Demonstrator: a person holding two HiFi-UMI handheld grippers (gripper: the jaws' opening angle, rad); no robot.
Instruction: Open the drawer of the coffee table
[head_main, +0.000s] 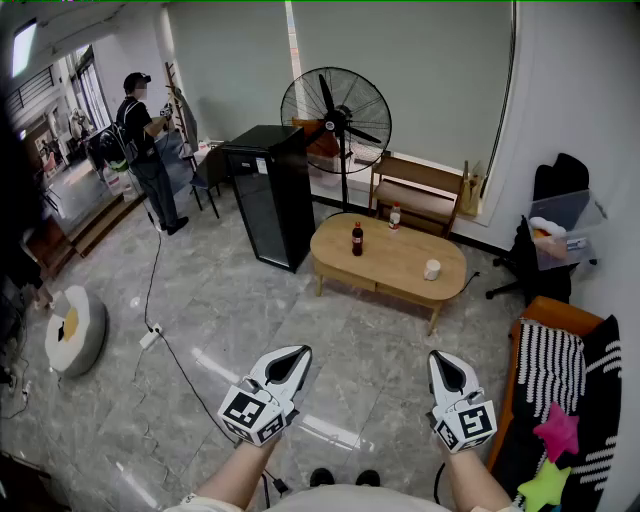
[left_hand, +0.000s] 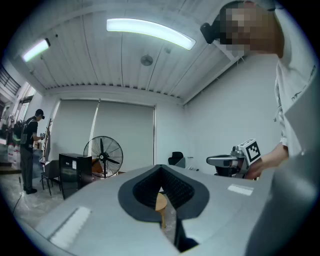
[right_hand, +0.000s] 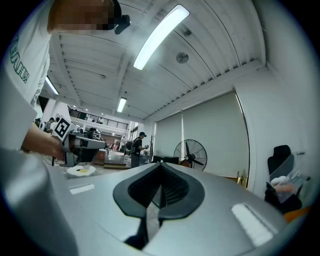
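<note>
Shut, empty: white left gripper (head_main: 297, 354), white right gripper (head_main: 440, 358); oval pale-wood coffee table (head_main: 395, 262) well ahead; arriving shut risks shoving its drawer

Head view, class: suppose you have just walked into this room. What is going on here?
A person stands holding a tool in each hand: the left hand-held gripper and the right hand-held gripper, both held level, shut and empty. The coffee table lies ahead of them across the floor, well apart from both, with a dark bottle, a smaller bottle and a white cup on top. Neither gripper touches the table, so work on it has not yet started.
</note>
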